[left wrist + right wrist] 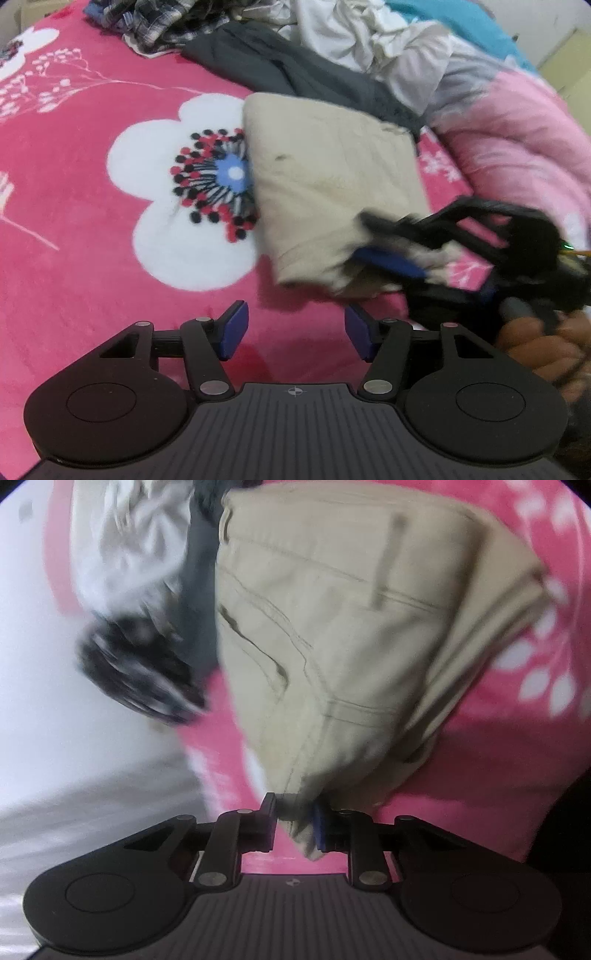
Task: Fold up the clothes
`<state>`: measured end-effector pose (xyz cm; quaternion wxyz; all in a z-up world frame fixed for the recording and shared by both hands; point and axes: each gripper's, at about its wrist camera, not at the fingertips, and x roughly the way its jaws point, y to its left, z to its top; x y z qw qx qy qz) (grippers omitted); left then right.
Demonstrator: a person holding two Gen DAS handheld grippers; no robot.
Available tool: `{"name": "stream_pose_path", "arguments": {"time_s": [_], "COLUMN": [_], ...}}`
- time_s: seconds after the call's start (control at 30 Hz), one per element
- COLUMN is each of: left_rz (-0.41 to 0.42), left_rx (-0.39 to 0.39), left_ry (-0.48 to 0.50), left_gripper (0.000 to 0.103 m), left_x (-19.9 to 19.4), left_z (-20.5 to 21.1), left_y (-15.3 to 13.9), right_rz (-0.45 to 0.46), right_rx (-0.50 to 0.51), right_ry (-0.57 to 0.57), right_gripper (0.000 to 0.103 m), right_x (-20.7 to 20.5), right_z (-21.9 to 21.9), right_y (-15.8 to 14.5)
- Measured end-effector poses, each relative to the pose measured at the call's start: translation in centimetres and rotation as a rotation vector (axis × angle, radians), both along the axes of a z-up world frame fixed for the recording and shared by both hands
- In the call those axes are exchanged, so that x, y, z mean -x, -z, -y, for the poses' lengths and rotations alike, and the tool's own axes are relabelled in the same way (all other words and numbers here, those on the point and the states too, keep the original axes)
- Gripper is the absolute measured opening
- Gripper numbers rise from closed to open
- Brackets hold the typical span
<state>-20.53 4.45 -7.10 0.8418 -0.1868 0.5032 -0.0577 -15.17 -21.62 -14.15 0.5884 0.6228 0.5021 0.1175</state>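
Folded beige trousers (332, 177) lie on a pink flowered blanket (92, 258). In the left wrist view my right gripper (364, 236) comes in from the right and is shut on the trousers' near right corner, lifting it slightly. The right wrist view shows that corner of the beige trousers (351, 627) pinched between the pads of the right gripper (295, 823), seams and a pocket visible above. My left gripper (295, 317) hovers open over the bare blanket just in front of the trousers' near edge, with nothing between its fingers.
A heap of unfolded clothes lies behind the trousers: a dark grey garment (280, 66), white cloth (369, 40) and a plaid shirt (159, 22). A pink quilt (517, 140) bulges at the right. A hand (546, 343) holds the right gripper.
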Motion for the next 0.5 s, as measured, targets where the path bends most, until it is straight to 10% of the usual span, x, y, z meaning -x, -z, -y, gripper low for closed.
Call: {"name": "stream_pose_path", "arguments": {"time_s": [0.5], "left_rz": [0.058], "left_rx": [-0.088], "left_ry": [0.005], "left_gripper": [0.056], "left_x": [-2.0], "left_z": [1.6], "left_y": [0.6], "right_rz": [0.077], "right_rx": [0.031], "right_ry": [-0.033], "right_gripper": [0.022], "right_x": [-0.7], "right_z": [-0.2], "right_y": [0.3]}}
